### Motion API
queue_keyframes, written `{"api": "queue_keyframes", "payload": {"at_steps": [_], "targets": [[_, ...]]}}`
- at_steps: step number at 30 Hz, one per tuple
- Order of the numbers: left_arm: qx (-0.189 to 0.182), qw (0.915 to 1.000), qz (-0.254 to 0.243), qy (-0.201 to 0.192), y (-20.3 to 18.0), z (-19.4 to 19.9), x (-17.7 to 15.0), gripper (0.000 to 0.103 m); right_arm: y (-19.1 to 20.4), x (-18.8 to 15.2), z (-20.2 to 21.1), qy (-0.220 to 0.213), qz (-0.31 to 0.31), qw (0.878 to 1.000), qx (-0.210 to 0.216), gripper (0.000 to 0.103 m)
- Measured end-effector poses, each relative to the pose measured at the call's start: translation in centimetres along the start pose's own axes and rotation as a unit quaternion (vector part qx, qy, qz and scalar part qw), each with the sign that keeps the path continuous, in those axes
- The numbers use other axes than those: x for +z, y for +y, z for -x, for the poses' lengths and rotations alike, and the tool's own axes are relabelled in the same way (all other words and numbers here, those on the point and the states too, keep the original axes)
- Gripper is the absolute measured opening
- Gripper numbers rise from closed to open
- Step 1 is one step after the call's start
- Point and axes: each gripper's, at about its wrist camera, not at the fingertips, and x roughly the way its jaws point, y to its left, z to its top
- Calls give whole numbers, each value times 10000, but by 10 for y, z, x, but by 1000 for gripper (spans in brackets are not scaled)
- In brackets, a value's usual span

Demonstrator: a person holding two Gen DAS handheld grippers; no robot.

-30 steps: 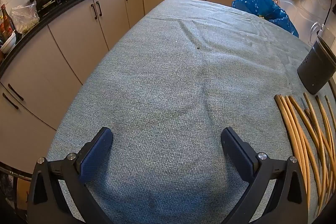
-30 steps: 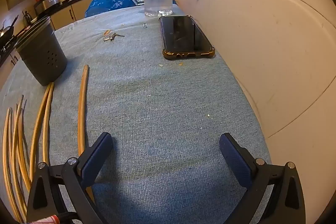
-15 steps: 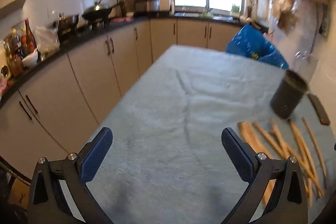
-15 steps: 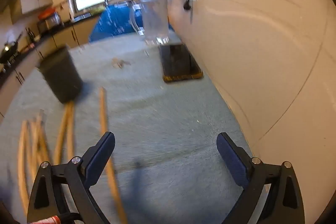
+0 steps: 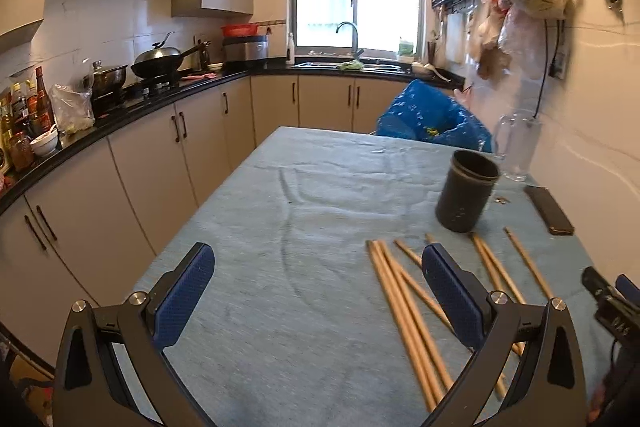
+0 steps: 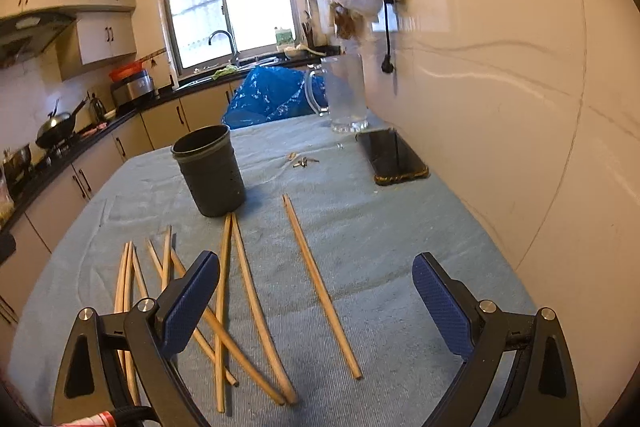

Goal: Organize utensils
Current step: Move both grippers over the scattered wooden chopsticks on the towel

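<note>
Several wooden chopsticks (image 6: 256,299) lie scattered on the blue-grey tablecloth (image 6: 380,235), also seen in the left wrist view as chopsticks (image 5: 404,311). Behind them stands an upright dark utensil holder (image 6: 210,173), which shows as the holder (image 5: 466,191) at the right of the left wrist view. One chopstick (image 6: 320,287) lies apart to the right of the pile. My left gripper (image 5: 318,291) hangs open above the cloth, left of the pile. My right gripper (image 6: 316,297) is open above the near ends of the chopsticks. Neither holds anything.
A glass mug (image 6: 346,95), a phone (image 6: 394,157) and keys (image 6: 302,161) sit near the wall on the right. A blue bag (image 6: 272,97) lies at the table's far end. Cabinets (image 5: 152,163) and a stove with a wok (image 5: 162,61) line the left.
Both grippers have risen and tilted up from the cloth, so the kitchen, window and holder now show. Both stay open and empty. The chopsticks have not moved.
</note>
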Motion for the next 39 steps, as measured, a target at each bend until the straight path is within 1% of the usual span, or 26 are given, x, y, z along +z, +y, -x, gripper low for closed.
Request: {"api": "queue_keyframes", "payload": {"at_steps": [2, 5, 11, 15, 20, 24, 28, 33, 37, 38, 39], "targets": [[-125, 9999, -21, 23, -4, 4, -1, 103, 2, -2, 9, -88, 102, 9999, -49, 99], [-219, 9997, -64, 13, -8, 10, -2, 103, 8, -2, 18, -227, 231, 9994, -82, 99], [-280, 9995, -118, 52, -11, 15, -3, 103, 13, -1, 24, -334, 369, 9987, -106, 99], [-294, 9995, -101, 109, -11, 14, -4, 103, 14, -3, 25, -323, 398, 9986, -104, 99], [-284, 9994, 53, 215, 3, 8, -1, 103, 13, -7, 22, -335, 416, 9984, -161, 99], [-285, 9987, 229, 344, 16, 1, 1, 103, 9, -9, 16, -279, 459, 9985, -119, 99], [-219, 9979, 368, 485, 28, -9, 1, 103, 4, -13, 7, -131, 543, 9984, -78, 99], [-88, 9975, 345, 609, 34, -19, -2, 103, -6, -14, -3, 165, 406, 9990, -73, 99], [-243, 9959, 283, 818, 34, -31, -3, 103, -14, -13, -9, 328, 355, 9988, -10, 99], [-319, 9950, 298, 895, 37, -36, -3, 102, -14, -13, -10, 362, 356, 9987, 1, 98], [-390, 9940, 320, 973, 36, -40, -4, 97, -15, -12, -12, 414, 350, 9985, 40, 97]]}}
